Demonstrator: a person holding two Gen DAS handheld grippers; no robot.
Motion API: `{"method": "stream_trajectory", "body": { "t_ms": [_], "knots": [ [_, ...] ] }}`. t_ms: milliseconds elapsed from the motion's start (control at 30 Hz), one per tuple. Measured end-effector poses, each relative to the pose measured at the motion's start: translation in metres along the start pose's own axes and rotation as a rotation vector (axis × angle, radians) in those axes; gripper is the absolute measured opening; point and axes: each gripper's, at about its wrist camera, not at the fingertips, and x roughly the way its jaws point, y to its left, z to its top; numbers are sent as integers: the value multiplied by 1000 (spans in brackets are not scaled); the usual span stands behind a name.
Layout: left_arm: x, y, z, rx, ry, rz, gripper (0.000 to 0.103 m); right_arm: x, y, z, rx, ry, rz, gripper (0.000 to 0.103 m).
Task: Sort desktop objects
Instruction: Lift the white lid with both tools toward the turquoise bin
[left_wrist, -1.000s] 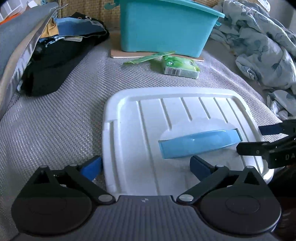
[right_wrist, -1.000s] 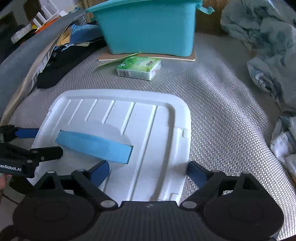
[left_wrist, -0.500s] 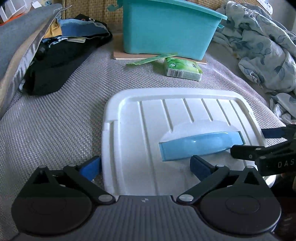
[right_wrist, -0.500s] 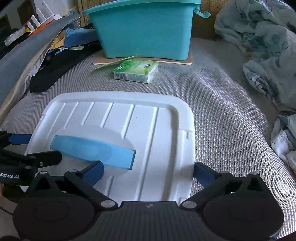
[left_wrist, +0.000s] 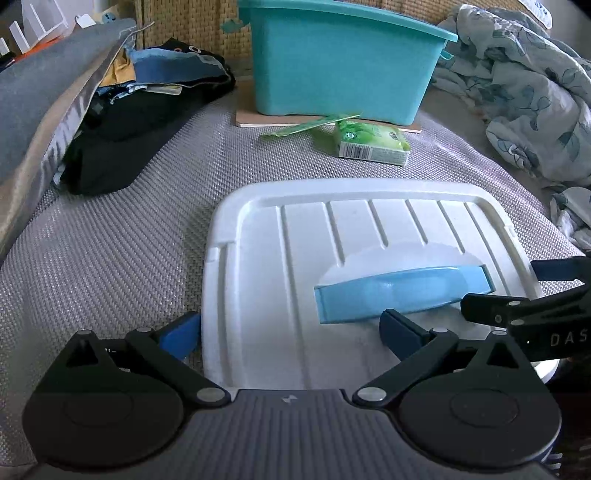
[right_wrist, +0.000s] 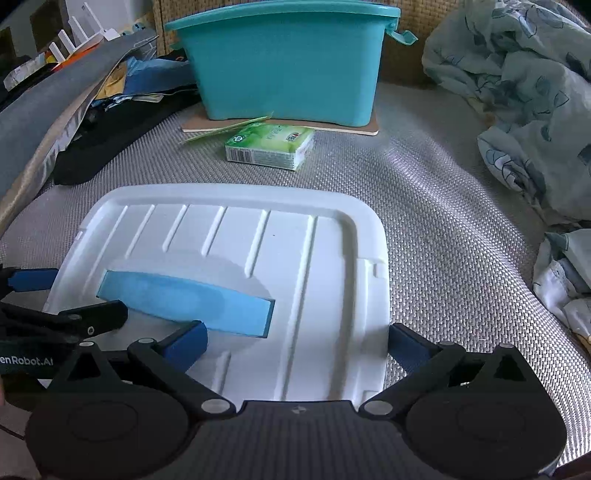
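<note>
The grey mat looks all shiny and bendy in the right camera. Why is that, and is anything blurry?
Right wrist view: light glints off the woven grey mat beside the white lid, and the fisheye lens bows it. Left wrist view: the mat is duller, with only a faint sheen near the green packet; the teal bin curves too. Both views are sharp.

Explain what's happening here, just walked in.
A person holds both grippers over a white bin lid with a blue handle, lying flat on a woven mat. The left gripper straddles the lid's left edge, the right gripper its right edge; both jaws are wide open, gripping nothing. The teal bin and a tissue pack sit behind.
</note>
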Motion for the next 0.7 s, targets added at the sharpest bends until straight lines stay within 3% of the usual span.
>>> {"method": "stream_trajectory", "body": {
  "t_ms": [700],
  "knots": [
    [-11,-6,3,11,-30,27,103,-12,6,4,-29,-32,-28,103]
  ]
}}
